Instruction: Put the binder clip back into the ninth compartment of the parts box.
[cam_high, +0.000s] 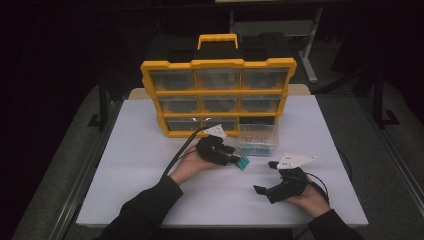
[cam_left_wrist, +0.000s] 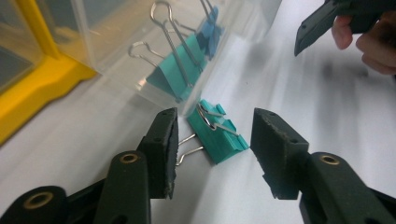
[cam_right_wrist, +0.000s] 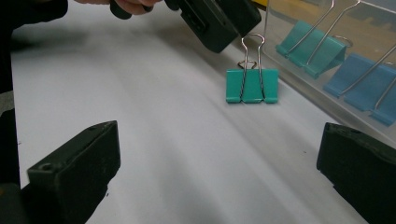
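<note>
White rectangular tabletop (cam_high: 150, 165) lit from above; surrounding room dark, grey floor (cam_high: 395, 165), metal-legged bench (cam_high: 305, 40) behind.

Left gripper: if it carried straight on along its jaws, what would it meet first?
The teal binder clip lying on the table between the open jaws of the left gripper; the clear bin sits just beyond, though depth is uncertain.

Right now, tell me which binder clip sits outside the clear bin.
The teal binder clip lying on the white table between the left gripper's open jaws; the other clips, teal and blue, are inside the clear bin.
</note>
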